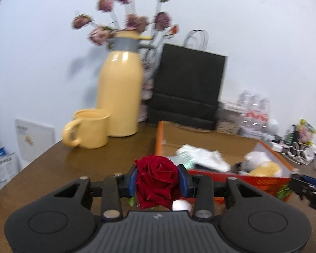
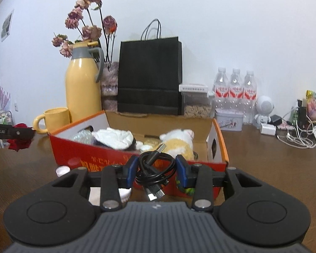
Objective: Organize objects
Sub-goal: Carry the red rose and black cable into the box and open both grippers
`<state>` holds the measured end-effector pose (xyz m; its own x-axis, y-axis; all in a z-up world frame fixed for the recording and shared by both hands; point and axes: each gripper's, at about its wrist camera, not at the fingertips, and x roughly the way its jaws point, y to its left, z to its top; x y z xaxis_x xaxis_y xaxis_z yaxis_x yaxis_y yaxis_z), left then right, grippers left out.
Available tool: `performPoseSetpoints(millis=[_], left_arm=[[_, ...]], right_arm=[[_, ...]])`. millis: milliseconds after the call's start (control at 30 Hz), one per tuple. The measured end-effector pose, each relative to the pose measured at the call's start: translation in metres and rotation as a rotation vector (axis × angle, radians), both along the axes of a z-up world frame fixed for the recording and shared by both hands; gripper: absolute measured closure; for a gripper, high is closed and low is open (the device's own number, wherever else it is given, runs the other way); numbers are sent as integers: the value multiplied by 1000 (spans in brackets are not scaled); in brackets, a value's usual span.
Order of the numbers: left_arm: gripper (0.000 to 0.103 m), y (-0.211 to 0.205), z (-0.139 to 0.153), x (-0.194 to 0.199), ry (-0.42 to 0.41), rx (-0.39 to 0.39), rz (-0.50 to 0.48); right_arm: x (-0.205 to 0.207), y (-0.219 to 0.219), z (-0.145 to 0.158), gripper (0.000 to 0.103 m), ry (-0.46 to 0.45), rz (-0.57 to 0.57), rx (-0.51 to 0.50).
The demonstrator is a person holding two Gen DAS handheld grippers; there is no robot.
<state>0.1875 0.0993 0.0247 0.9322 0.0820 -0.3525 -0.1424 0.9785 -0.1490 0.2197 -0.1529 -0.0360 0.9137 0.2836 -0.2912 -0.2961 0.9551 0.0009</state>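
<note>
My left gripper [image 1: 157,178] is shut on a red rose [image 1: 155,175] and holds it above the brown table, just left of an open orange cardboard box [image 1: 164,130]. My right gripper [image 2: 155,167] is shut on a coiled black USB cable [image 2: 154,166] in front of the same box [image 2: 120,158]. The box holds a white cloth [image 2: 113,137], a plush cat [image 2: 177,141] and crumpled plastic. The left gripper with the rose [image 2: 19,141] shows at the far left of the right wrist view. The right gripper [image 1: 309,187] shows at the right edge of the left wrist view.
A yellow thermos [image 2: 83,88], a yellow mug [image 2: 54,119], dried flowers [image 2: 88,29] and a black paper bag [image 2: 149,78] stand behind the box. Water bottles [image 2: 234,86], a tin [image 2: 228,119], a small white robot figure [image 2: 263,110] and tangled chargers [image 2: 295,135] sit at the right. A small pink lid [image 2: 62,170] lies before the box.
</note>
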Motion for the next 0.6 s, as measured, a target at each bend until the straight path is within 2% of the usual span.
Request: performPoseSetpoints(millis=[267,600], left_arm=[[66,-42,27,31,-38,4,-93],[66,-56,41,79,-51,3,-62]], right_arm=[[15,15,22,64,-50,27,8],[51,31,37,64,-59,35,26]])
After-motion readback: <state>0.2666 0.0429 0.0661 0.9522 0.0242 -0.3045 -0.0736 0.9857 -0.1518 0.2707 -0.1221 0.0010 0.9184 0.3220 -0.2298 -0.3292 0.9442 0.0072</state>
